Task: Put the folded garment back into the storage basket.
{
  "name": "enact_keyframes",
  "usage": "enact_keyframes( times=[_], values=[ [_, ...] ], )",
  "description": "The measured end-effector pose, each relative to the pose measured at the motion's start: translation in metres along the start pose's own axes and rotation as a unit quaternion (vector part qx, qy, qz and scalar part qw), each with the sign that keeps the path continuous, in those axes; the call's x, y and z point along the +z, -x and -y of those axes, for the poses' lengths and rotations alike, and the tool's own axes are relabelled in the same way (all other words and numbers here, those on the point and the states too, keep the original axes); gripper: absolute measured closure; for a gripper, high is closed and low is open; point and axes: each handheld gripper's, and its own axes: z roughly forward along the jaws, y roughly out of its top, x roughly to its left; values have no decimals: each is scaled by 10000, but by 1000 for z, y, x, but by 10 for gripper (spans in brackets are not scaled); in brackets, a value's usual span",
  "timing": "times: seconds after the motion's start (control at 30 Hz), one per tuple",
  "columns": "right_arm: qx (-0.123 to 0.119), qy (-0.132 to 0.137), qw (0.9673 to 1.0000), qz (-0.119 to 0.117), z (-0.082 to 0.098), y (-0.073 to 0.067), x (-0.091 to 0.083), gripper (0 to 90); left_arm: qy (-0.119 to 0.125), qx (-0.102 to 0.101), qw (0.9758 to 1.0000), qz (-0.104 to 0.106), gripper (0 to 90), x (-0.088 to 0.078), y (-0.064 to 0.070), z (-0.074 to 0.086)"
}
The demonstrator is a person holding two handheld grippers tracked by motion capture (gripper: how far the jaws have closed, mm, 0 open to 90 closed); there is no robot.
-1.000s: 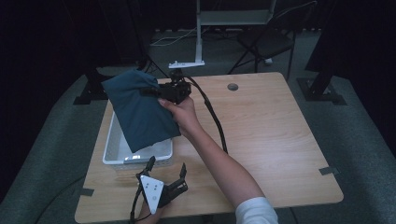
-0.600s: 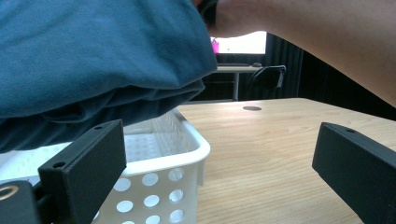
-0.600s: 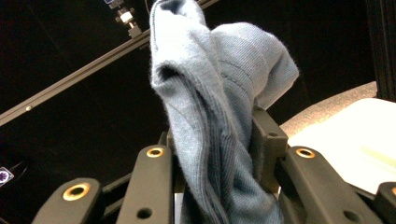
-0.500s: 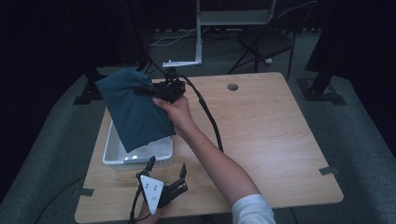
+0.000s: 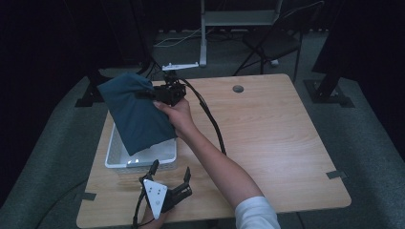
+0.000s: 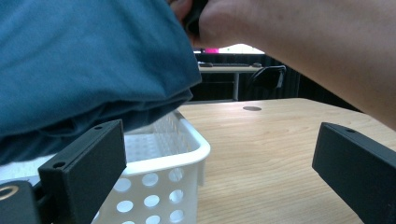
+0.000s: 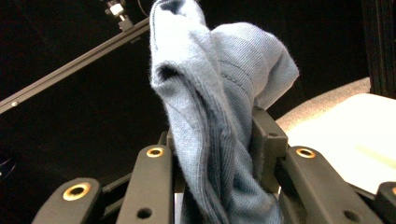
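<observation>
A dark teal cloth (image 5: 136,114) hangs from my right gripper (image 5: 145,94), which is shut on its bunched upper edge (image 7: 219,116) above the table's back left. The cloth's lower part drapes into a white perforated basket (image 5: 143,162). In the right gripper view the fabric is pinched between the two black jaws of the right gripper (image 7: 217,140). My left gripper (image 5: 170,168) rests at the table's front edge, just in front of the basket, open with nothing between its jaws. In the left gripper view the cloth (image 6: 84,60) hangs over the basket (image 6: 163,158), beyond the left gripper (image 6: 219,140).
The wooden table (image 5: 267,129) has a round cable hole (image 5: 238,88) near its back edge. The right forearm (image 5: 215,157) crosses the table's middle, and a black cable (image 5: 210,119) trails beside it. A folding chair (image 5: 272,43) and a stand (image 5: 203,28) are on the floor behind.
My right gripper has shifted slightly left with the cloth, which now hangs a little farther left over the basket. The left gripper has stayed in place.
</observation>
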Motion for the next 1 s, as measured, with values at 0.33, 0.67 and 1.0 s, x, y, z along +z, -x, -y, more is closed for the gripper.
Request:
enact_keyframes(
  times=[0.33, 0.67, 1.0],
  values=[
    [169, -94, 9998, 99, 14, 14, 6, 666, 0, -1, 10000, 4, 43, 0, 0, 0],
    [338, -143, 9993, 45, 23, 24, 12, 664, -2, -1, 10000, 3, 43, 0, 0, 0],
    [464, -330, 9983, 106, 36, 24, 31, 664, 1, -2, 10000, 6, 43, 0, 0, 0]
  ],
)
